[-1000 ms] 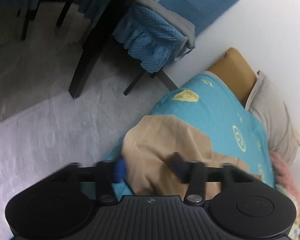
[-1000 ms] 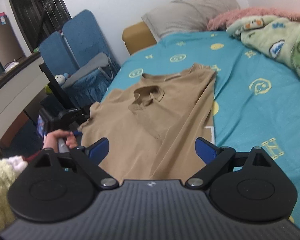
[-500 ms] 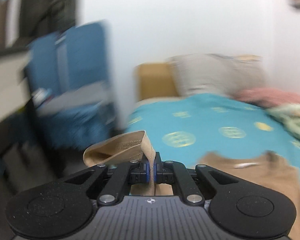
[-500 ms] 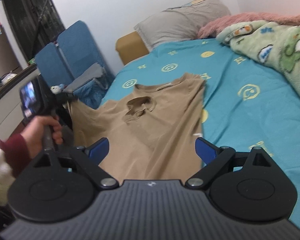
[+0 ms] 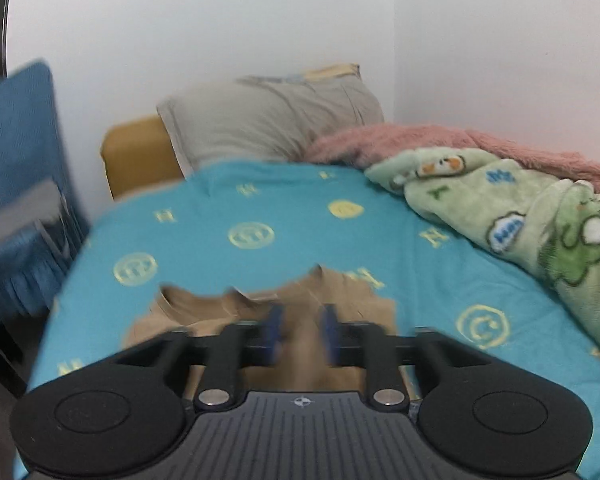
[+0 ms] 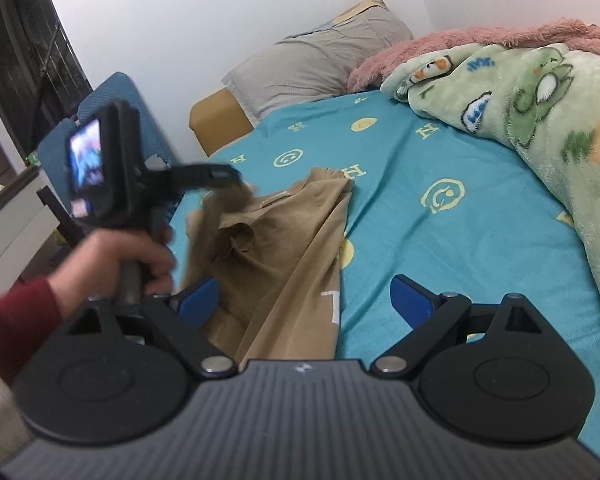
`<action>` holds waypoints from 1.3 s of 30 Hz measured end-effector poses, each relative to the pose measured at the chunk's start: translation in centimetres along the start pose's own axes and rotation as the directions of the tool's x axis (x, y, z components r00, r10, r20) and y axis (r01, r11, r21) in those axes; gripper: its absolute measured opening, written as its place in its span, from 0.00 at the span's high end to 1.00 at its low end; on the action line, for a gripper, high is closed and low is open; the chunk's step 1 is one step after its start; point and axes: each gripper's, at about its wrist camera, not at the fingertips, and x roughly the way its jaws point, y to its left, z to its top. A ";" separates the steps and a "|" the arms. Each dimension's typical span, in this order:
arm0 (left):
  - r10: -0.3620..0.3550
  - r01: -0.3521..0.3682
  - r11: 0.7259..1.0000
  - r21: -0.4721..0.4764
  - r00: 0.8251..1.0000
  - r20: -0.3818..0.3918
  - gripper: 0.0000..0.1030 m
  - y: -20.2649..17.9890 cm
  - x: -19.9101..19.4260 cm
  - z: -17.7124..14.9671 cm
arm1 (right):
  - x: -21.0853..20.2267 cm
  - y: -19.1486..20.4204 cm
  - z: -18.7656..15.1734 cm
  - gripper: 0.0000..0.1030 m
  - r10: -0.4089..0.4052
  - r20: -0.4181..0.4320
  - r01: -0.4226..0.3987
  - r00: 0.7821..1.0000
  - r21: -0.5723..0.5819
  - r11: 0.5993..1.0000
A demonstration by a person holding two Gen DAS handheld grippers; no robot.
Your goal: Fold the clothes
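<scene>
Left tongs (image 5: pixel 300 334) slightly parted, blurred, right tongs (image 6: pixel 306 300) spread wide

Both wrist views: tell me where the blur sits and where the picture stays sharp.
Left wrist view: motion blur smears the blue fingers, the tan shirt and the blue chair; the gripper body in the foreground is sharper. Right wrist view: mostly sharp, its own fingers crisp, blur only on the left gripper; fisheye bends the edges.

the bed (image 6: pixel 440 240) wears a teal sheet printed with yellow letters and smiley faces. on it lie a tan shirt (image 6: pixel 284 264) near the left edge, a grey pillow (image 6: pixel 320 64) at the head, and a green cartoon blanket (image 6: pixel 540 112) and pink fleece (image 6: pixel 480 36) along the right side.
</scene>
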 end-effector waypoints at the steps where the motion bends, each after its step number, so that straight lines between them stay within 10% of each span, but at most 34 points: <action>1: 0.008 -0.008 1.000 -0.011 1.000 -0.004 0.43 0.2 -0.4 -0.6 | 0.1 -0.1 0.0 0.08 0.005 -0.001 -0.005 1.000 0.000 1.000; 10: -0.001 -0.043 0.970 -0.238 0.983 -0.182 0.27 9.0 -13.2 -8.3 | -0.1 0.3 -0.5 0.08 0.081 -0.018 -0.081 0.997 0.015 0.997; 19: -0.113 -0.148 0.878 -0.455 0.860 -0.498 0.42 17.5 -25.3 -19.2 | -2.6 1.5 -2.5 0.08 0.175 -0.131 -0.166 0.976 0.075 0.983; 31: -0.022 -0.068 0.991 -0.112 0.755 -0.656 0.47 10.0 -23.8 -20.8 | -6.2 0.9 -5.1 0.08 0.092 -0.147 -0.066 0.985 0.172 0.983; 35: -0.036 -0.095 0.986 -0.139 0.685 -0.727 0.97 11.0 -21.9 -21.9 | -5.3 0.7 -5.4 0.08 0.068 -0.169 -0.040 0.983 0.161 0.986; 39: -0.023 -0.074 0.990 -0.117 0.745 -0.667 0.99 10.9 -23.8 -20.9 | -4.9 0.1 -5.6 0.08 0.078 -0.188 -0.043 0.979 0.184 0.982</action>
